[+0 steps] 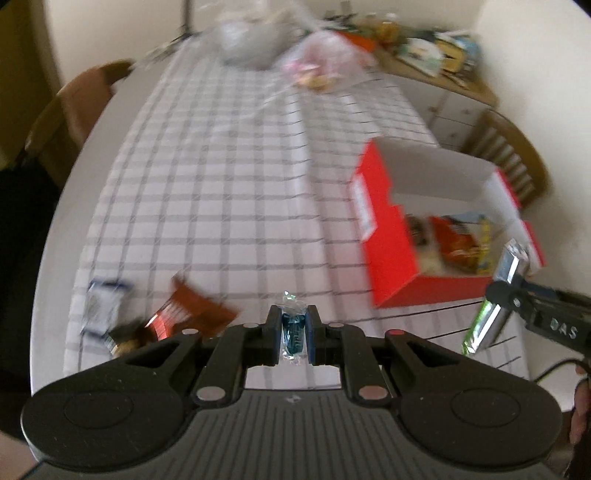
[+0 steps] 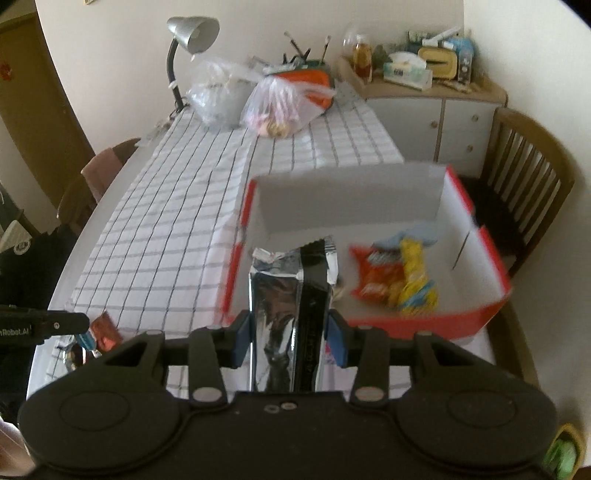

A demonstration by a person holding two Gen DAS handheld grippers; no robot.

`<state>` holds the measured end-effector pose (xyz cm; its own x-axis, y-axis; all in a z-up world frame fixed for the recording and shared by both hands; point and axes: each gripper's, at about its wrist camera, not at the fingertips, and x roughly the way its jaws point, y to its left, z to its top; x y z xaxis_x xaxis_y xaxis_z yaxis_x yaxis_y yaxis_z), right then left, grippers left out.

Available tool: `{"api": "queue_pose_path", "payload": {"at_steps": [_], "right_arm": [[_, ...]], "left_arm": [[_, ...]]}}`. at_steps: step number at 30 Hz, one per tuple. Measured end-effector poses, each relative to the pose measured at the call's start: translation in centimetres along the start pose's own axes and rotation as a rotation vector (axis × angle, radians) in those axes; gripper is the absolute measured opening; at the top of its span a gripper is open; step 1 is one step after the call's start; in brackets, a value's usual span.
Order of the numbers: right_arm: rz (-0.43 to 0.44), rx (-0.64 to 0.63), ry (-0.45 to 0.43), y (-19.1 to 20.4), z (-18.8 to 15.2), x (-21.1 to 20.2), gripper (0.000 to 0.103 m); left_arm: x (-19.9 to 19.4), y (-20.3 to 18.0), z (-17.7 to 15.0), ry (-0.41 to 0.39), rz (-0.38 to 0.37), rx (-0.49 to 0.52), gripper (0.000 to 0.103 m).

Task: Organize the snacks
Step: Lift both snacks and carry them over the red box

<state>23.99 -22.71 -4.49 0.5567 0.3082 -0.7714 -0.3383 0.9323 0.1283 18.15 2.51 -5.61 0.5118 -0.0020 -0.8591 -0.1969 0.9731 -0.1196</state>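
Observation:
My left gripper [image 1: 293, 332] is shut on a small blue candy in a clear wrapper [image 1: 293, 330], held above the checked tablecloth [image 1: 221, 184]. My right gripper [image 2: 290, 336] is shut on a silver and black snack packet [image 2: 288, 306], just in front of the red box [image 2: 476, 317]. From the left wrist view the same silver packet [image 1: 495, 306] hangs near the red box [image 1: 388, 236] at the right. Inside the box lie an orange chip bag [image 2: 380, 277] and a yellow packet [image 2: 415, 277]. A brown wrapper [image 1: 192, 306] and a blue-white packet [image 1: 103, 302] lie on the cloth at the left.
Two plastic bags [image 2: 273, 107] and a grey desk lamp [image 2: 192, 33] stand at the table's far end. A wooden chair [image 2: 524, 177] stands right of the box, another chair [image 1: 81, 110] at the left. A cluttered cabinet [image 2: 424, 96] fills the back right corner.

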Motion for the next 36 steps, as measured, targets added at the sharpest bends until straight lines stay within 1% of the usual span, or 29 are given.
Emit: {"api": "queue_pose_path", "payload": {"at_steps": [6,10,14,19,22,24,27,36], "right_arm": [[-0.041,-0.015,-0.043,-3.8,3.3,-0.2,0.041],[-0.075,-0.010,-0.048,-6.5,5.1,0.9,0.041],[-0.111,-0.018,-0.025,-8.8,6.2,2.6,0.041],[-0.124,-0.027,0.041,-10.9,6.0,5.6,0.041],[-0.133,-0.049,0.078,-11.2,5.8,7.3,0.041],[-0.133,-0.057,0.098,-11.4,5.6,8.3,0.041],[-0.122,-0.073,0.131,-11.6,5.3,9.6,0.041],[-0.090,-0.154,0.194,-10.8,5.0,12.2,0.041]], "left_arm": [[0.0,-5.4,3.3,-0.043,-0.038,0.087,0.013],[1.3,-8.7,5.4,-0.035,-0.050,0.114,0.013],[3.3,-11.1,6.8,-0.005,-0.050,0.120,0.013],[6.2,-13.4,7.9,0.031,-0.041,0.128,0.013],[8.2,-14.4,8.3,0.051,-0.006,0.138,0.013],[9.6,-14.7,8.7,0.085,-0.005,0.138,0.013],[11.6,-15.5,9.0,0.109,0.023,0.155,0.013],[15.8,-17.5,9.4,0.153,0.090,0.201,0.013]]}}
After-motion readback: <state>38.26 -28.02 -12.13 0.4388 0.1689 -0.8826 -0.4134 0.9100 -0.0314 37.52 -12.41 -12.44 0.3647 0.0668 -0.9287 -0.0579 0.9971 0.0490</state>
